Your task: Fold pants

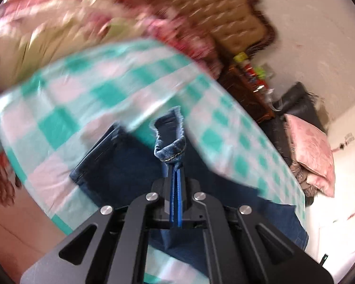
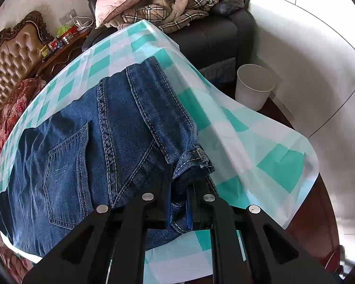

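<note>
left gripper (image 1: 176, 165): fingers (image 1: 171, 184) pressed together on a bunched, frayed trouser hem; the denim pokes up just past the tips, so this end of the jeans is held and lifted clear of the cloth below.

jeans (image 2: 87, 142): dark blue denim, spread on the table with the seat and a back pocket facing up; waistband end at the near right edge of the table, legs running away to the left across the checked cloth.

checked tablecloth (image 2: 236, 127): teal and white, covers the table under the jeans; its right corner hangs off the table edge beyond the waistband.

right gripper (image 2: 179, 203): fingers (image 2: 168, 196) closed on a thick fold of the waistband, beside the belt loop (image 2: 198, 155); denim fills the gap between them.

long axis: as judged from both views, the jeans run lengthwise from the hem in the left gripper to the waistband in the right gripper, so the two grips sit at opposite ends of the garment.

deciding relation: the hem end is raised above the jeans while the waistband lies at table level; the waistband is the fixed end, and the hem lies well apart from it along the legs.

nearer hand: the left is the one placed to carry its end; the fold likely calls for bringing the hem over toward the waistband.

risk: the hem is bunched rather than flat, so the layers may land skewed.
</note>
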The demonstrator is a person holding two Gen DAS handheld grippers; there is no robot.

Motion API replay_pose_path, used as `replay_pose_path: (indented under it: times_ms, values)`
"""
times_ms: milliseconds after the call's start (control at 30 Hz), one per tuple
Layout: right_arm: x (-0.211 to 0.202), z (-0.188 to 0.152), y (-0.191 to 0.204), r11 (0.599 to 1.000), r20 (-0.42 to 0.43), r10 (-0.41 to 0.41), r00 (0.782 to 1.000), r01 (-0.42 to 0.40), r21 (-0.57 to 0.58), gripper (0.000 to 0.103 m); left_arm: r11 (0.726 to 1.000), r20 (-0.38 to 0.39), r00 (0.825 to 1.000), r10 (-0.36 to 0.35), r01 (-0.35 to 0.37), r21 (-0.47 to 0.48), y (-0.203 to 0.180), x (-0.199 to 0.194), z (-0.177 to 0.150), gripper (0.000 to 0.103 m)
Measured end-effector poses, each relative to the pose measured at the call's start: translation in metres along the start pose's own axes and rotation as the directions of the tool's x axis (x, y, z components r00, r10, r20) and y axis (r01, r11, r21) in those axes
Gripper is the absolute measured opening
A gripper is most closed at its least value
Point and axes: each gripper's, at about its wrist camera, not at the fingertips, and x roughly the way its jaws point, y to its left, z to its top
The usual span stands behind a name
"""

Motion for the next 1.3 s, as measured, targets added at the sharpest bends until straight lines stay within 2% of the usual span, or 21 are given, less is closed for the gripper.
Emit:
replay_pose_path:
  times_ms: [100,133,200,267,333,367,467,567,633,700,767,800,867,967,1033,1100,1167,1300]
  values:
    - [0.001,0.002,0.002,1.0,-0.008,-0.006,1.0,0.006,-0.006,0.01,0.995,0.12,0.992,0.039,-0.05,0.089,-0.042,-0.041,0.013,0.001]
    - [0.0,0.003,0.002,1.0,-0.01,-0.002,1.0,0.002,-0.005,0.01,0.994,0.139,0.988,0.06,-0.072,0.081,-0.046,-0.051,0.014,0.001]
    - [-0.001,0.004,-0.001,1.0,-0.013,0.018,1.0,-0.018,0.006,0.01,0.991,0.139,0.981,0.135,-0.134,-0.018,-0.034,-0.063,0.004,0.001]
    - [-0.001,0.005,-0.004,0.999,-0.013,0.035,0.999,-0.034,0.016,0.01,0.972,0.09,0.97,0.228,-0.221,-0.084,-0.007,-0.049,-0.008,0.001]
    - [0.002,0.005,-0.003,0.999,-0.016,0.03,0.999,-0.03,0.011,0.01,0.949,-0.075,0.963,0.258,-0.267,-0.169,0.046,-0.007,-0.023,0.001]
    - [0.002,0.006,-0.002,1.0,-0.016,0.025,1.0,-0.025,0.005,0.01,0.929,-0.12,0.949,0.291,-0.31,-0.204,0.065,0.004,-0.031,0.001]
    - [-0.001,0.007,-0.003,0.999,-0.015,0.035,0.999,-0.035,-0.001,0.01,0.925,-0.128,0.947,0.295,-0.317,-0.211,0.081,0.011,-0.038,0.001]
    - [0.0,0.007,-0.004,0.999,-0.02,0.038,0.999,-0.038,0.008,0.01,0.931,-0.121,0.949,0.291,-0.31,-0.191,0.069,0.016,-0.02,0.001]
    - [0.001,0.007,0.0,1.0,-0.021,0.021,1.0,-0.021,0.003,0.01,0.963,-0.06,0.968,0.245,-0.25,-0.101,0.029,0.016,0.007,0.001]
    - [0.001,0.008,0.002,1.0,-0.02,0.008,1.0,-0.008,0.0,0.01,0.978,0.016,0.978,0.207,-0.207,0.014,-0.02,0.013,0.036,0.001]
    - [0.001,0.008,0.002,1.0,-0.02,0.007,1.0,-0.007,0.007,0.01,0.982,0.076,0.982,0.171,-0.176,0.066,-0.049,0.006,0.058,0.001]
    - [0.0,0.007,0.002,1.0,-0.019,0.008,1.0,-0.008,0.01,0.01,0.983,0.086,0.982,0.169,-0.174,0.055,-0.054,0.005,0.065,0.001]
    - [-0.002,0.005,0.001,1.0,-0.014,0.013,1.0,-0.013,0.013,0.01,0.984,0.08,0.981,0.175,-0.176,0.008,-0.046,0.002,0.067,0.001]
    - [-0.004,0.004,-0.002,0.999,-0.013,0.029,0.999,-0.029,0.015,0.01,0.974,0.074,0.971,0.225,-0.225,-0.011,-0.023,-0.004,0.044,0.001]
    - [-0.001,0.006,-0.002,0.999,-0.022,0.03,0.999,-0.03,0.012,0.01,0.964,0.036,0.965,0.261,-0.258,-0.066,0.013,-0.005,0.022,0.001]
    - [-0.002,0.008,-0.001,0.999,-0.021,0.032,0.999,-0.032,0.006,0.01,0.947,-0.053,0.959,0.28,-0.285,-0.145,0.057,0.005,-0.005,0.001]
    - [-0.004,0.01,-0.001,0.999,-0.017,0.042,0.999,-0.042,0.006,0.01,0.945,-0.104,0.955,0.279,-0.292,-0.149,0.085,0.015,-0.022,0.001]
    - [-0.01,0.013,-0.004,0.998,-0.014,0.066,0.998,-0.066,0.016,0.009,0.957,-0.1,0.963,0.252,-0.263,-0.121,0.098,0.017,-0.032,0.002]
